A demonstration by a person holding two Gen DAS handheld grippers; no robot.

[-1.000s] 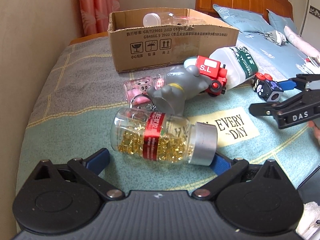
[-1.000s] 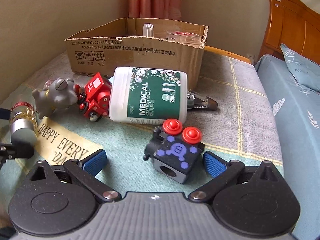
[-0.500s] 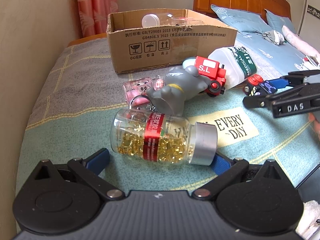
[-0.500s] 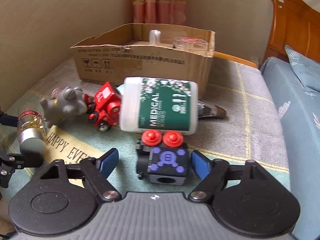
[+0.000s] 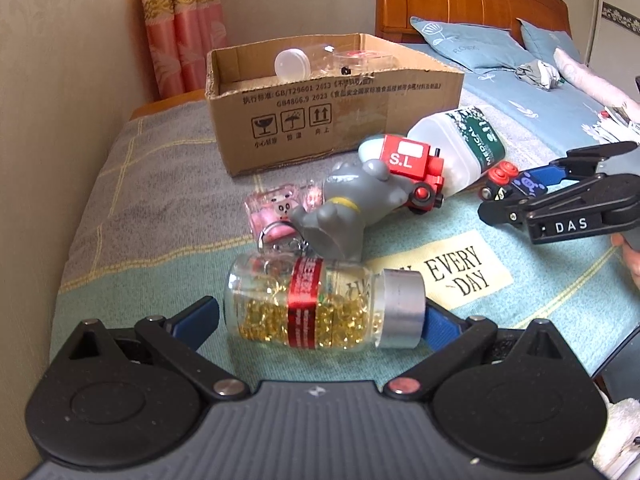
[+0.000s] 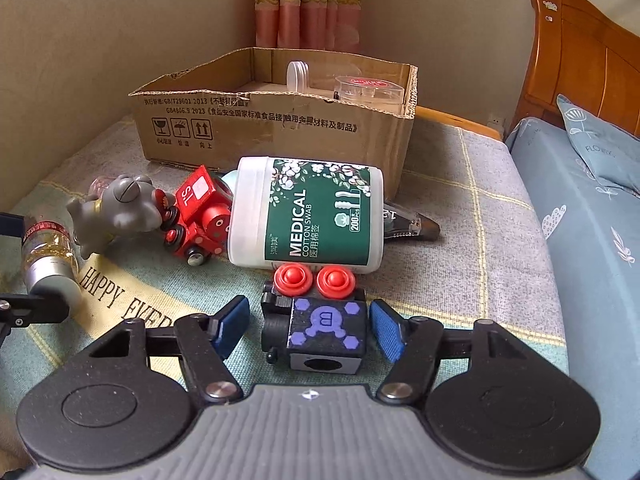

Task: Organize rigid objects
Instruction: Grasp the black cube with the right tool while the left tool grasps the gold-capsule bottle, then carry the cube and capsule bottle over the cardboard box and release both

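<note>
- The bed (image 6: pixel 492 208) carries everything under a woven checked blanket (image 5: pixel 160 184), grey and teal with yellow lines.
- A corrugated cardboard box (image 6: pixel 256 128), open-topped with torn flaps, sits at the back.
- A cylindrical white plastic swab jar (image 6: pixel 308 220) with a green label lies on its side before the box.
- The left tool (image 5: pixel 320 320) has its blue ribbed pads apart on either side of a clear glass capsule bottle (image 5: pixel 320 308) with a silver cap, lying flat.
- The right tool (image 6: pixel 312 328) is spread open, flanking a black fidget cube (image 6: pixel 324 332) with two red buttons, right pad close beside it.
</note>
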